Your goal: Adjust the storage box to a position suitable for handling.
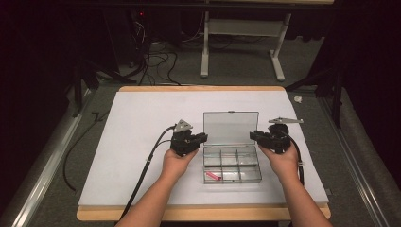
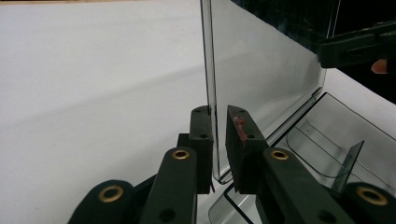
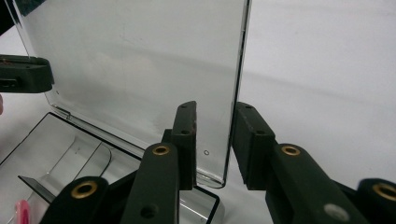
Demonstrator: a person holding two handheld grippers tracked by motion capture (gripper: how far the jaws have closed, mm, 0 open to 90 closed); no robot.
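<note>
Jaws of the left gripper [image 2: 219,140] stand narrowly apart around the left edge of a clear plastic box's raised lid [image 2: 261,70]; the left jaw lies against the lid's edge, while the right jaw, marked with a red smear, shows a thin gap, so a firm pinch is hard to confirm. Jaws of the right gripper [image 3: 214,140] straddle the lid's right edge [image 3: 140,60] with open space on both sides, wider than the left pair and not pressing on it.

From the high view, the clear compartment box [image 1: 231,165] sits on a white sheet [image 1: 142,142] that covers the counter [image 1: 198,88], a little right of the middle and toward the near edge. Its lid [image 1: 231,127] stands upright at the back of the box, facing the person. Thin dividers split the tray into small cells. A small pink item [image 1: 213,176] lies in the near left cell.

A hand holds the left gripper [image 1: 197,140] at the box's left side, and another holds the right gripper [image 1: 259,136] at its right side, both level with the lid's lower part. Black cables trail from each gripper toward the near edge of the counter.

No brand, label or writing can be read anywhere on the box, the sheet or the grippers.
</note>
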